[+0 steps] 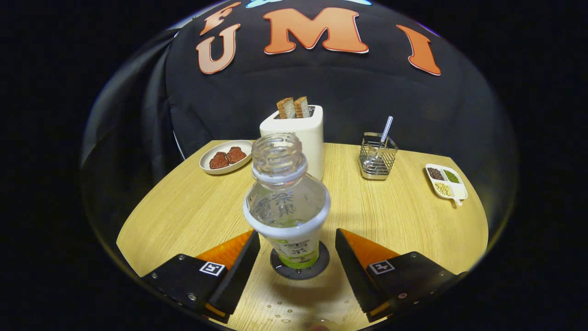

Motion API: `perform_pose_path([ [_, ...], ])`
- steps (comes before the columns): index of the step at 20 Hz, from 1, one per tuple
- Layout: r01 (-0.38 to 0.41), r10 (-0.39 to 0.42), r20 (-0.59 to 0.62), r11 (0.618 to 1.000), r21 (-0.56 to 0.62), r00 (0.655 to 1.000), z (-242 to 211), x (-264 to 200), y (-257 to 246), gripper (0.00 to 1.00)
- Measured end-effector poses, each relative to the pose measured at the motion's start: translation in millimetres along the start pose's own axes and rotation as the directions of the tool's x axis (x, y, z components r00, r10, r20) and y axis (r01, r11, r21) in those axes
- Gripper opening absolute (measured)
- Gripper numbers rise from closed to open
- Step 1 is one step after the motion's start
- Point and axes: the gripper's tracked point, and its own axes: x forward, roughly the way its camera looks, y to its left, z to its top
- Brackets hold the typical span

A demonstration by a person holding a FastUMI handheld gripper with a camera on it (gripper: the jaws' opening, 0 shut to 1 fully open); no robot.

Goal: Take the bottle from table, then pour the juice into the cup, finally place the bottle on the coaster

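The uncapped bottle stands upright on the dark coaster near the counter's front edge, directly between the fingers of the hand-held gripper, which are spread wide and clear of it.

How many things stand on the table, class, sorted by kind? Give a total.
Bottles: 1, the bottle, uncapped, on the coaster between the open claw fingers.
Coasters: 1.
Toasters: 1, the toaster holding bread slices.
Dishes: 2, the plate and the divided dish.
Wire holders: 1, the wire holder.
Total: 6
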Motion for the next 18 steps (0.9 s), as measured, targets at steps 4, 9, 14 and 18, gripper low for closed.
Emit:
perform_pose_path([
  [4, 0.022, -0.023, 0.045, 1.0, 0.016, 0.999, 18, -40, -26, 0.97],
  [9, 0.056, -0.065, 0.173, 0.997, 0.055, 0.983, 73, -110, -56, 0.97],
  [14, 0.17, -0.19, 0.24, 0.98, 0.101, 0.952, 118, -185, -100, 0.97],
  [18, 0.238, -0.279, 0.304, 0.957, 0.166, 0.911, 146, -240, -133, 0.97],
])
